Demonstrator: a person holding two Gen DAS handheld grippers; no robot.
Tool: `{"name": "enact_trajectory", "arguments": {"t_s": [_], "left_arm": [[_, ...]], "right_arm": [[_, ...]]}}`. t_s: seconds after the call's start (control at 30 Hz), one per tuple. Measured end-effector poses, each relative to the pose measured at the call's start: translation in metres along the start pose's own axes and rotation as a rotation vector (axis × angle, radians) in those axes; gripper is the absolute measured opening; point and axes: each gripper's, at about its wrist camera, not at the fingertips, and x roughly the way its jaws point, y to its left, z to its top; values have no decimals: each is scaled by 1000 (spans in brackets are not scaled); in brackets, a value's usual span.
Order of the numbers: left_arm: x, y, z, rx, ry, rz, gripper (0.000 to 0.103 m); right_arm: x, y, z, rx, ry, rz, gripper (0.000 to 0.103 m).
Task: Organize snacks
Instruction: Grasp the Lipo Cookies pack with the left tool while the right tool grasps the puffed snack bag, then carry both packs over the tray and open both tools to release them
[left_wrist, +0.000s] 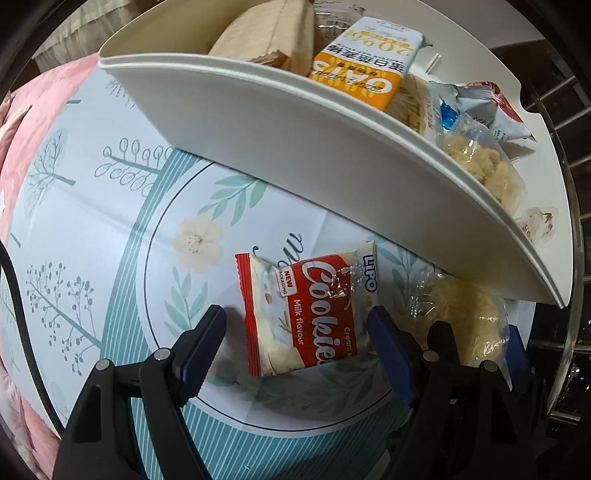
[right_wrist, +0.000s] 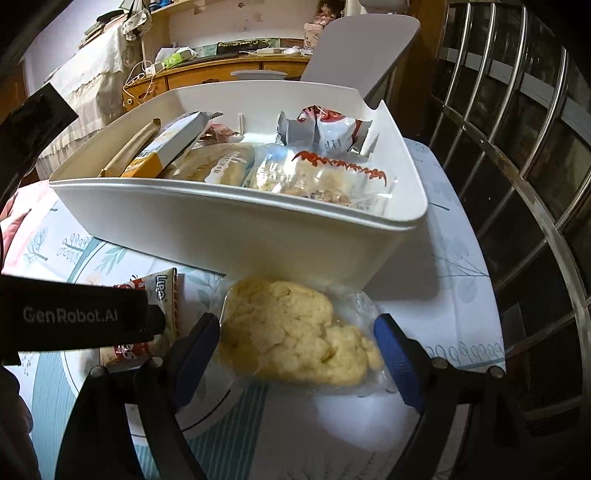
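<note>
A red and white Lipo cookies packet (left_wrist: 308, 312) lies flat on the table between the fingers of my open left gripper (left_wrist: 295, 328), which straddles it. A clear bag of yellow flaky pastry (right_wrist: 295, 332) lies between the fingers of my open right gripper (right_wrist: 299, 339); it also shows in the left wrist view (left_wrist: 461, 317). A white box (right_wrist: 236, 221) stands just behind both, filled with several snack packets, among them an orange oats carton (left_wrist: 365, 62). The cookies packet (right_wrist: 162, 295) shows partly behind the left gripper's body in the right wrist view.
The table has a floral cloth (left_wrist: 110, 206). The box lid (right_wrist: 362, 51) stands open at the back. A metal railing (right_wrist: 517, 166) runs along the right. A wooden sideboard (right_wrist: 207, 74) with clutter stands far behind.
</note>
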Motion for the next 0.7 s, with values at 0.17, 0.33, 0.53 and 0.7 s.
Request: {"name": "enact_trajectory", "arguments": {"t_s": [0.17, 0.33, 0.53, 0.7], "left_arm": [[4, -11, 2, 38, -27, 23, 78], [1, -23, -1, 82, -66, 21, 60], [-2, -31, -4, 92, -88, 14, 51], [1, -17, -11, 60, -66, 22, 50]], "right_arm": [[3, -2, -1, -9, -5, 8, 84], [5, -13, -3, 44, -4, 69, 83], [2, -17, -3, 67, 30, 107, 79], [-5, -30, -8, 124, 72, 156, 78]]}}
